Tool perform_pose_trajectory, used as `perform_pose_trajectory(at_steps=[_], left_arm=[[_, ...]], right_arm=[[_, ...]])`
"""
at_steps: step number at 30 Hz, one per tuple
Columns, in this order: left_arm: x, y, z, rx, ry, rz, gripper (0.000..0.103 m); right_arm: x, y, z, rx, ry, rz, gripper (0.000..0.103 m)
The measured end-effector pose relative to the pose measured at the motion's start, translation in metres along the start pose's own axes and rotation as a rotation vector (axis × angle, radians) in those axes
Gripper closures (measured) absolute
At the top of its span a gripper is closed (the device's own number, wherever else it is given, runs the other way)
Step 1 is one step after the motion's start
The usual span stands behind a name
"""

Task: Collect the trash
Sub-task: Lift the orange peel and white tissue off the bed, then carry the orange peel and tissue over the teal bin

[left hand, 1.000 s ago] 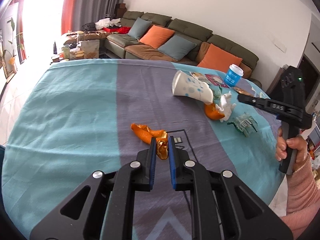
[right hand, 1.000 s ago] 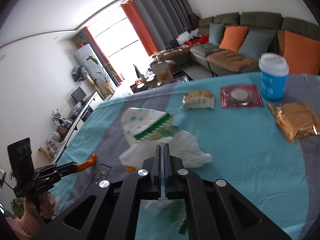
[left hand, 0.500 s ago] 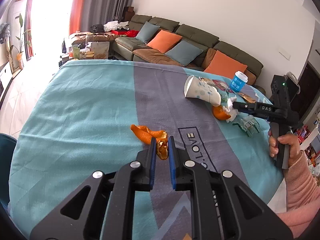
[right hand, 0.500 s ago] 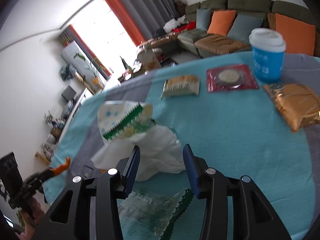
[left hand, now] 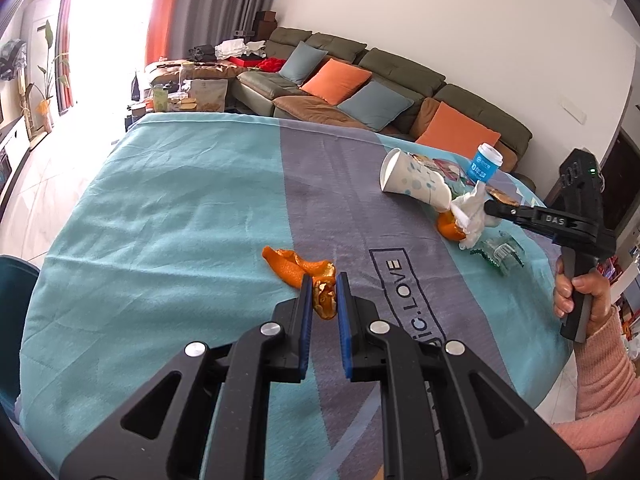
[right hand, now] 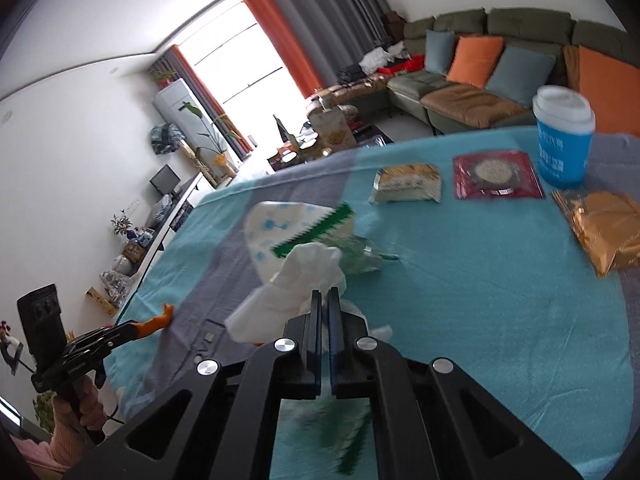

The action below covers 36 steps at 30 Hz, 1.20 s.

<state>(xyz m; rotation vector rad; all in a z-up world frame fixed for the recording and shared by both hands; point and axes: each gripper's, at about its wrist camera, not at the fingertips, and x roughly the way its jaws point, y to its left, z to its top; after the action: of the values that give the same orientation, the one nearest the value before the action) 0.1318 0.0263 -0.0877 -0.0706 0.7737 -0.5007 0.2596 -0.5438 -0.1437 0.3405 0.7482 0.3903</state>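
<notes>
My left gripper (left hand: 322, 286) is shut on an orange peel (left hand: 304, 270) and holds it just above the striped tablecloth (left hand: 160, 216). My right gripper (right hand: 323, 300) is shut on a crumpled white tissue (right hand: 298, 284); in the left wrist view it (left hand: 490, 209) holds that tissue (left hand: 472, 208) beside a second orange peel (left hand: 450, 228). A tipped white paper cup with blue dots (left hand: 412, 184) lies behind the tissue. A clear wrapper with green edging (left hand: 500, 250) lies on the cloth below the right gripper.
At the far end of the table stand a blue lidded cup (right hand: 562, 136), a yellow snack packet (right hand: 408, 184), a red packet (right hand: 496, 174) and a gold packet (right hand: 600, 224). A sofa with cushions (left hand: 360, 88) lies beyond the table.
My right gripper opened, then closed on the white tissue and lifted it. My left gripper rose slightly with the orange peel still in it.
</notes>
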Motion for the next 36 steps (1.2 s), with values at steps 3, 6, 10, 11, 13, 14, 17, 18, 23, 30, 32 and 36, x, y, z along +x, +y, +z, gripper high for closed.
perform_pose_trajectory(at_steps=[3, 6, 10, 11, 13, 14, 17, 18, 23, 30, 32, 36], left_arm=[[-0.001, 0.000, 0.000, -0.002, -0.004, 0.003, 0.091], [-0.005, 0.001, -0.001, -0.003, -0.012, 0.008, 0.091], [-0.012, 0.004, -0.002, -0.005, -0.022, 0.015, 0.091], [-0.014, 0.005, -0.003, -0.005, -0.026, 0.017, 0.091], [-0.020, 0.007, -0.003, -0.007, -0.034, 0.020, 0.091], [-0.023, 0.007, -0.003, -0.007, -0.039, 0.024, 0.091], [-0.033, 0.011, -0.004, -0.010, -0.054, 0.031, 0.091], [-0.037, 0.012, -0.004, -0.012, -0.059, 0.035, 0.091], [-0.054, 0.018, -0.007, -0.011, -0.077, 0.053, 0.091], [-0.078, 0.033, -0.014, -0.021, -0.104, 0.096, 0.091], [-0.084, 0.038, -0.016, -0.029, -0.111, 0.107, 0.091], [-0.098, 0.051, -0.020, -0.050, -0.126, 0.141, 0.091]], right_arm=[[-0.008, 0.012, 0.003, -0.025, -0.026, 0.022, 0.101], [-0.015, 0.025, 0.005, -0.052, -0.047, 0.047, 0.101], [-0.022, 0.044, 0.008, -0.092, -0.067, 0.077, 0.101], [-0.023, 0.050, 0.010, -0.103, -0.071, 0.087, 0.101], [-0.025, 0.060, 0.011, -0.122, -0.080, 0.106, 0.101], [-0.026, 0.065, 0.012, -0.132, -0.084, 0.118, 0.101], [-0.024, 0.080, 0.014, -0.157, -0.090, 0.152, 0.101], [-0.022, 0.087, 0.015, -0.168, -0.087, 0.168, 0.101], [-0.010, 0.116, 0.012, -0.200, -0.072, 0.228, 0.101], [0.021, 0.152, 0.009, -0.236, -0.024, 0.303, 0.101], [0.029, 0.164, 0.009, -0.247, -0.012, 0.331, 0.101], [0.047, 0.189, 0.011, -0.276, 0.015, 0.376, 0.101]])
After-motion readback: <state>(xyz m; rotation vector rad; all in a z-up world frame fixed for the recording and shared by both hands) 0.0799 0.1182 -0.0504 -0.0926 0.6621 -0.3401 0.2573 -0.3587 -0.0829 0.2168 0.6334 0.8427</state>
